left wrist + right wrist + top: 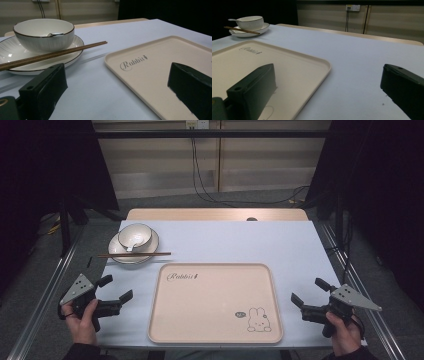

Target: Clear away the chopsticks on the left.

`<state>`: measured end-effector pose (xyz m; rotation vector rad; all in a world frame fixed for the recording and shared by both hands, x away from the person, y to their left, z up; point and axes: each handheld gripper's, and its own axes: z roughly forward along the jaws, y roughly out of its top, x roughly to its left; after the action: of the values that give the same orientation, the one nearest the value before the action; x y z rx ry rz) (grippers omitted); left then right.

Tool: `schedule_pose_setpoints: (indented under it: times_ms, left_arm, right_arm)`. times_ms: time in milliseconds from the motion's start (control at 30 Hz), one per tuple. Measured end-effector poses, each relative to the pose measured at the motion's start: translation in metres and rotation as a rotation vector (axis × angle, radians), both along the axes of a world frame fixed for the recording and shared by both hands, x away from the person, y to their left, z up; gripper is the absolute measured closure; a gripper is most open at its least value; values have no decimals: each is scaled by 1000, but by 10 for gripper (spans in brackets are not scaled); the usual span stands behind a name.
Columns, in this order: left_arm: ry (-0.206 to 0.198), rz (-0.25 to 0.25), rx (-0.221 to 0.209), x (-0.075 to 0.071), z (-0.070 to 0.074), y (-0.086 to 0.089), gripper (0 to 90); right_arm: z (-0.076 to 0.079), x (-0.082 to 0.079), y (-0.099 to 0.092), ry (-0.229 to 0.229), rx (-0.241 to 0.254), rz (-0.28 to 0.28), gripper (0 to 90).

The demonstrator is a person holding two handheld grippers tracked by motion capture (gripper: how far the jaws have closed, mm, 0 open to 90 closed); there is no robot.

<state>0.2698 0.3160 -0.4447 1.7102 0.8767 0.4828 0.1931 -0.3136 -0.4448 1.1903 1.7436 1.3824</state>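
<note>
A beige tray (215, 335) with a rabbit drawing lies at the table's near middle, nothing on it. At the back left a white bowl (135, 235) with a spoon in it stands on a white plate (116, 251), and brown chopsticks (134, 254) lie across the plate's front rim. My left gripper (118, 288) hovers left of the tray, jaws wide apart and empty. My right gripper (308, 291) is held to the tray's right, open and empty too. The left gripper view has the bowl (43, 33), chopsticks (52, 54) and tray (150, 75) ahead of its jaws.
A pale blue cloth (225, 242) covers the table, with a bare wooden strip (215, 214) at the far edge. Metal rails (47, 295) run along both sides. Cables (200, 175) hang down the back wall. In the right gripper view the tray's corner (325, 65) lies ahead.
</note>
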Motion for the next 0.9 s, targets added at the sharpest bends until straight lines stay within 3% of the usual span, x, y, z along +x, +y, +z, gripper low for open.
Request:
schedule_pose_setpoints:
  times_ms: [233,633,733,800,900]
  left_arm:
    - [10,1,-2,0,0,0,21]
    - [39,-48,6,6,5,2,23]
    - [53,-82,46,14,9,4,27]
    - [52,-92,44,16,9,5,33]
    - [46,-84,71,23,15,8,39]
  right_arm:
    - [0,0,0,3,1,0,0]
    - [-1,1,2,1,-3,16,0]
    - [-2,2,3,7,-7,21,1]
    - [-2,2,3,7,-8,24,1]
    - [-2,3,4,8,-10,23,2]
